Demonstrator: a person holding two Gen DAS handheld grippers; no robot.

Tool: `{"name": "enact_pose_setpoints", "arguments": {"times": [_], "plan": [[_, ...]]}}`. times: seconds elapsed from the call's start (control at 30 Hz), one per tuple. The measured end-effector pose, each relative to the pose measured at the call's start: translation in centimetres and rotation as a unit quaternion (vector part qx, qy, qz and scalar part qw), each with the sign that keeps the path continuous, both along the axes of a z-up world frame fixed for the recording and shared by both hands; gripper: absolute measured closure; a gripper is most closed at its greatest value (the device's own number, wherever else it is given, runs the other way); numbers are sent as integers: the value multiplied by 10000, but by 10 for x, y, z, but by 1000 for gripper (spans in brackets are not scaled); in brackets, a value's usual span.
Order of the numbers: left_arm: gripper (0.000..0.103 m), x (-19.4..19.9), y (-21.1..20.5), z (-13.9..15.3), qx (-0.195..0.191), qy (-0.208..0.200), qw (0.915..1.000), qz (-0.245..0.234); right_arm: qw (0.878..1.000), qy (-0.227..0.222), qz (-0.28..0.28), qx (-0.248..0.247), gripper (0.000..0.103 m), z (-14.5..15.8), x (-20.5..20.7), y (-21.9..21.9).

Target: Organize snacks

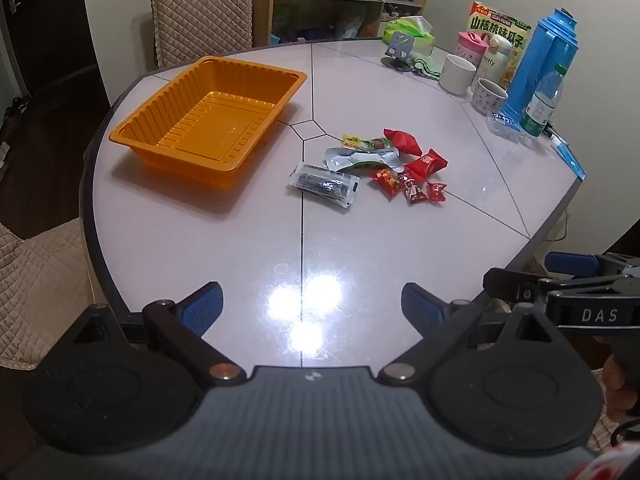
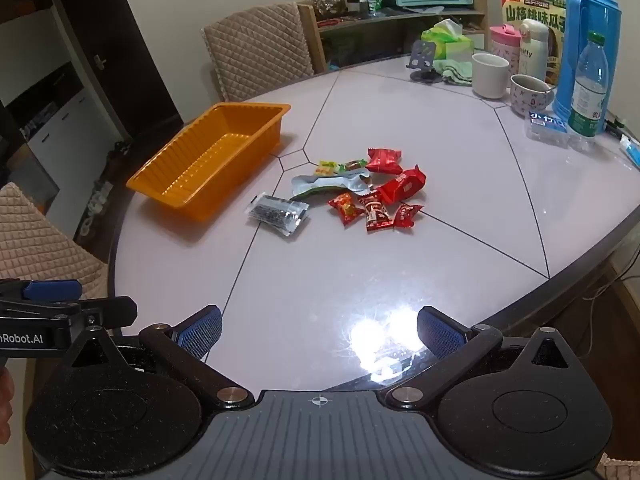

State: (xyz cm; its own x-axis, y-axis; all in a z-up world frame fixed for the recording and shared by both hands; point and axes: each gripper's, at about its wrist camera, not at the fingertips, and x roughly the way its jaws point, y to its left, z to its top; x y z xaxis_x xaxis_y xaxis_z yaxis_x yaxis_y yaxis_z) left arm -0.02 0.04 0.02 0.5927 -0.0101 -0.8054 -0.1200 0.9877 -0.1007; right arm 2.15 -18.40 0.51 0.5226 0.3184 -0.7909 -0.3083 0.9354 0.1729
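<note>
Hovering released, left claw (image 1: pixel 312 308), right claw (image 2: pixel 320 332), one orange tray (image 1: pixel 208 120), five red candies (image 1: pixel 416 176)

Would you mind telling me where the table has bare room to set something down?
The widest bare patch lies between both open grippers and the snack pile. The orange tray is empty inside. A narrow strip separates the tray from the dark packet. Crowded: the far right edge, around the cups and blue thermos.
</note>
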Motion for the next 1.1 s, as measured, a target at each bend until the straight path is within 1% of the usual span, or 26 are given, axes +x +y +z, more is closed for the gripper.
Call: {"name": "enact_pose_setpoints", "arguments": {"times": [0.77, 0.83, 1.1], "plan": [[8, 0, 1, 1, -7, -19, 10000, 0, 9999, 26, 43, -87, 0, -2, 8, 9], [8, 7, 6, 4, -14, -20, 10000, 6, 9999, 26, 53, -89, 0, -1, 9, 10], [8, 8, 7, 2, -25, -16, 10000, 6, 9999, 30, 62, -95, 0, -1, 11, 9]]}}
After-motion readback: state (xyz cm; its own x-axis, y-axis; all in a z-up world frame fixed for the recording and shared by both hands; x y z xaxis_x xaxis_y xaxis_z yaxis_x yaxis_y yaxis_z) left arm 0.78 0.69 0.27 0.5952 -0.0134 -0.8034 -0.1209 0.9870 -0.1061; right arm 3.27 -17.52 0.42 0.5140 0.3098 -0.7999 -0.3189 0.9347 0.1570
